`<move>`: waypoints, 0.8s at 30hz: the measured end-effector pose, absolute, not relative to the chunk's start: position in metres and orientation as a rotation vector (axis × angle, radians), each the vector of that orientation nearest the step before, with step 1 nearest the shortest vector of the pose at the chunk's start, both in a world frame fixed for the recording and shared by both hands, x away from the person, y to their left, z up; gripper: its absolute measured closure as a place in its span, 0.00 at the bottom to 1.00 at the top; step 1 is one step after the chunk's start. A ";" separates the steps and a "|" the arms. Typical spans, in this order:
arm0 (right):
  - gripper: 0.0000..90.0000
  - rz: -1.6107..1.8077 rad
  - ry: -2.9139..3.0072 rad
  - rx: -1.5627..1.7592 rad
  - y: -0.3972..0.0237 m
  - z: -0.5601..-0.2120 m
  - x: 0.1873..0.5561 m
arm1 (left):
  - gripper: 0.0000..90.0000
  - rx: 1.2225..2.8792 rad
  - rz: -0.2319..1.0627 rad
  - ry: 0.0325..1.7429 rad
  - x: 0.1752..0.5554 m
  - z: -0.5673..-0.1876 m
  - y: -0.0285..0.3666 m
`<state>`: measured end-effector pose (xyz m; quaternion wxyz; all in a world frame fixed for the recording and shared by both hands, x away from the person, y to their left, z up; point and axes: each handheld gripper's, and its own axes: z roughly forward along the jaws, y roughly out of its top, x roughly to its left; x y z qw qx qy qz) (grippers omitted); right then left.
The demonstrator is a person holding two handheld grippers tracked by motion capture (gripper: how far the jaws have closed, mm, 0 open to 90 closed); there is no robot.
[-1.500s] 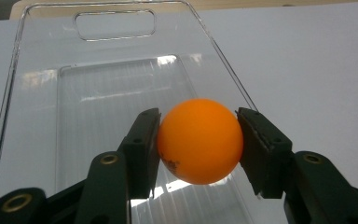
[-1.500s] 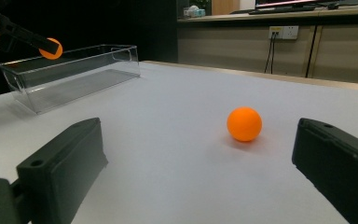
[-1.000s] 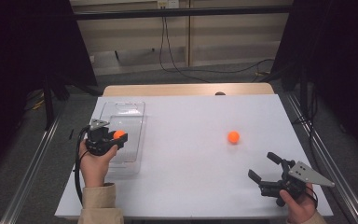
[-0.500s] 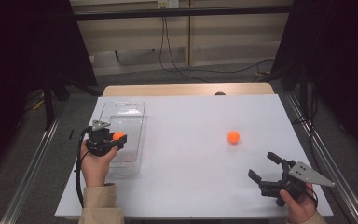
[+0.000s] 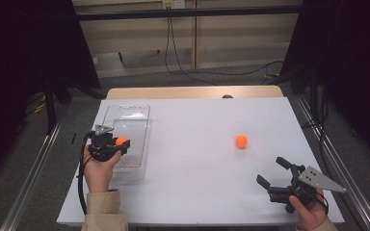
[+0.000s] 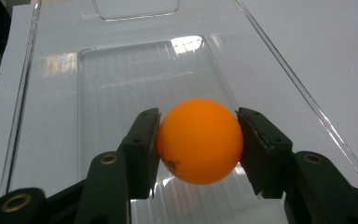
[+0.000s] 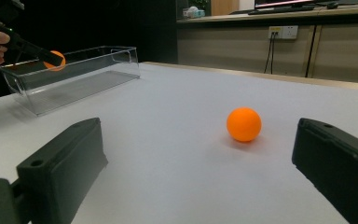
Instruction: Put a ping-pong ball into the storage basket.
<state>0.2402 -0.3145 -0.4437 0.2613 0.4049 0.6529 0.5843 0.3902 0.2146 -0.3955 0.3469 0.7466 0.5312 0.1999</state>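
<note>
My left gripper [image 5: 119,143] is shut on an orange ball [image 6: 199,140], its two black jaws pressing the ball's sides over the clear plastic bin [image 5: 139,122]. In the right gripper view the held ball [image 7: 55,59] hangs above that bin [image 7: 93,70] at the far left. A second orange ball [image 5: 241,141] rests on the white table, out in front of my right gripper [image 5: 273,173]. The right gripper [image 7: 196,186] stands open near the table's front right corner, jaws wide apart with that ball [image 7: 244,124] lying beyond them.
The white tabletop [image 5: 197,159] runs from the bin to the right edge. A wooden strip [image 5: 192,92] borders its far side. Dark curtains and metal rails flank the table, and cables trail on the floor behind.
</note>
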 end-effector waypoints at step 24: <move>0.02 1.582 1.768 1.093 -0.315 -0.444 0.240 | 0.56 1.937 0.525 1.404 0.391 -0.400 0.217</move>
